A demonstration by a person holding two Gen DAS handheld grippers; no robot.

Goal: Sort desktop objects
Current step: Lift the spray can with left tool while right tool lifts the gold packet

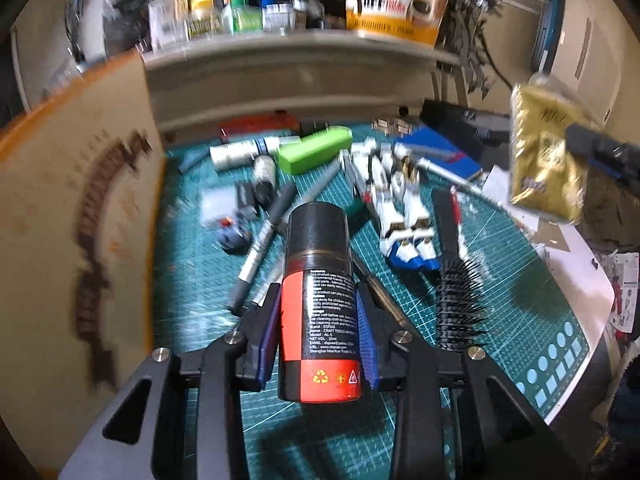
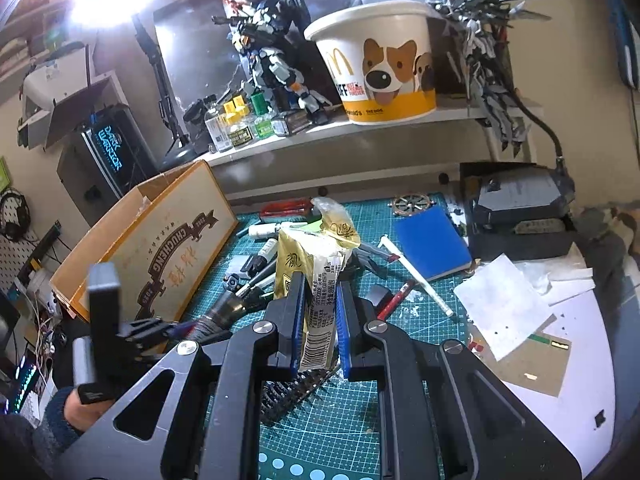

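The left gripper (image 1: 318, 320) clamps a red-and-black spray can (image 1: 318, 304) above the cutting mat (image 1: 500, 320); its round side could slip from the jaws. The right gripper (image 2: 318, 320) pinches a gold packet (image 2: 320, 280), which may tear near the cardboard box (image 2: 152, 248).

Left wrist view: set low and close over the green cutting mat (image 1: 500, 304), facing forward along the fingers toward the shelf (image 1: 280, 64), cardboard box (image 1: 72, 216) filling the left edge. Right wrist view: set higher and further back, same facing. Shared: cutting mat (image 2: 344, 424), box (image 2: 168, 240), shelf (image 2: 360, 132), McDonald's bucket (image 1: 392, 4) (image 2: 380, 60), black hairbrush (image 1: 456, 296) (image 2: 288, 396).
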